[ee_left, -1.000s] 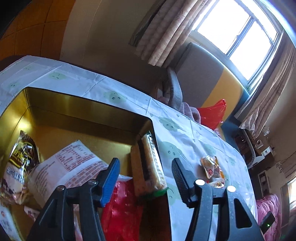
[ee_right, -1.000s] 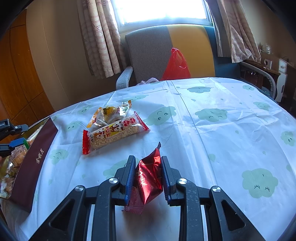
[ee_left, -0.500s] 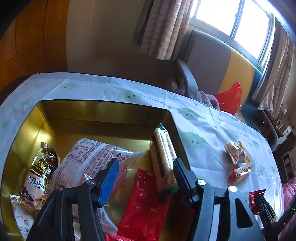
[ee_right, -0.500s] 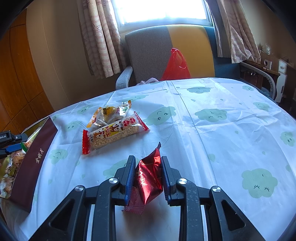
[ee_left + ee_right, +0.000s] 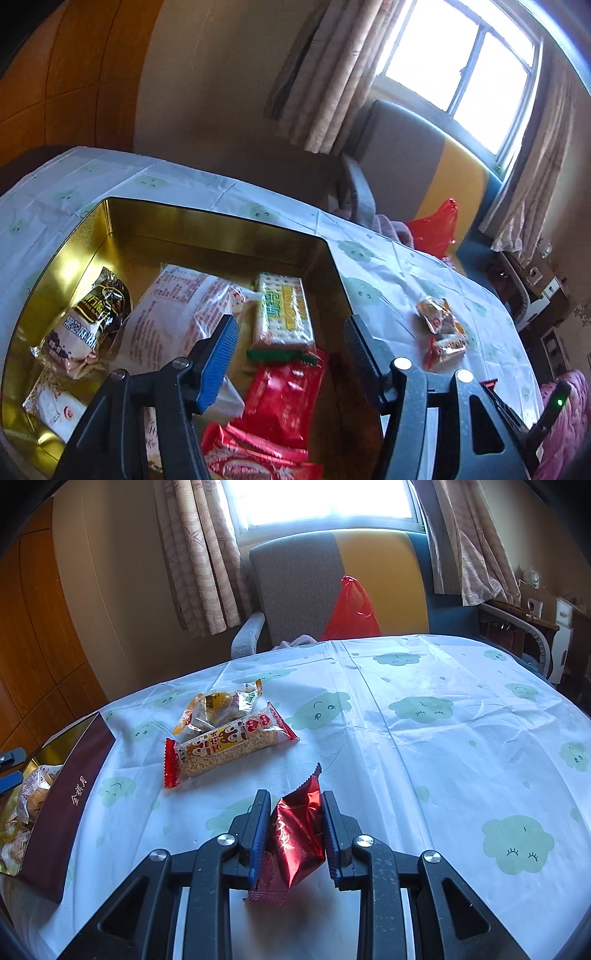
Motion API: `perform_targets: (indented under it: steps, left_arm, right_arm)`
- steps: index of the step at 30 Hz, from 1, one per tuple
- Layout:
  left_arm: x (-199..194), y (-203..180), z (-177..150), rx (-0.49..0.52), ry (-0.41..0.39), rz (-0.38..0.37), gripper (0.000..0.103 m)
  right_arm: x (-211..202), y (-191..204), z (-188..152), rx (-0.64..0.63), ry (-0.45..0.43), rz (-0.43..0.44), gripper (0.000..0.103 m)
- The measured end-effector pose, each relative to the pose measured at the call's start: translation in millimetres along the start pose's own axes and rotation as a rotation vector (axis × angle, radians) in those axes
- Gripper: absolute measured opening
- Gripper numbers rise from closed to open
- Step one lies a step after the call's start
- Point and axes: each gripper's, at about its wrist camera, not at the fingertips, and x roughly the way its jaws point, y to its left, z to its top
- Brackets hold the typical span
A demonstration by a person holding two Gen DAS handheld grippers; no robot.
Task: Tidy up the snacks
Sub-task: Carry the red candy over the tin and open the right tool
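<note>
A gold-lined tin box (image 5: 207, 225) holds several snack packets, among them a green-ended cracker pack (image 5: 282, 314), a red packet (image 5: 284, 395) and a brown-and-gold packet (image 5: 86, 325). My left gripper (image 5: 288, 332) is open and empty above the box's right side. My right gripper (image 5: 295, 808) is shut on a dark red foil packet (image 5: 297, 834) just above the tablecloth. A rice-crisp bar (image 5: 225, 747) and a yellow wrapped snack (image 5: 221, 705) lie on the cloth ahead. The box's maroon side (image 5: 70, 797) shows at the left of the right wrist view.
The table has a pale cloth with green clouds (image 5: 424, 709). A grey and yellow armchair (image 5: 332, 587) with a red plastic bag (image 5: 351, 609) stands behind the table. Curtains and a window are at the back. Two small snacks (image 5: 439, 325) lie right of the box.
My left gripper has pulled back and up from the box. The cracker pack that leaned on the box's right wall now lies flat inside. The right gripper has not moved.
</note>
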Motion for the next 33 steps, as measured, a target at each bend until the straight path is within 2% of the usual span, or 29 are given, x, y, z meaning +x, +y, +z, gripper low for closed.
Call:
perform_targets:
  steps: [5,9,16,19,25,33]
  left_arm:
    - [-20.0,-3.8,-16.0,0.039,-0.019,-0.05,0.061]
    - [-29.4,-9.3,-28.6,0.093,-0.015,-0.06,0.061]
    - [-50.1,-6.3,-38.0,0.157,-0.042,-0.018,0.061]
    - [-58.5,0.2,-40.8,0.154,-0.052,-0.01,0.061]
    - [-71.5,19.2,-42.8,0.085,-0.06,-0.026,0.061]
    - [-88.9,45.0,-41.4,0.038,-0.104,0.038,0.061]
  right_arm:
    - [-1.5,0.3,-0.6,-0.002,-0.007,-0.002,0.028]
    - [-6.6,1.2,-0.7,-0.006,-0.024,0.011,0.026]
    - [-17.0,13.4,2.3,-0.044,-0.028,0.009,0.023]
    - [-23.8,25.5,4.0,-0.055,-0.033,0.026,0.021]
    - [-37.7,73.0,10.1,-0.124,-0.035,0.119,0.021]
    - [-52.2,157.6,12.0,-0.202,-0.006,0.325,0.021]
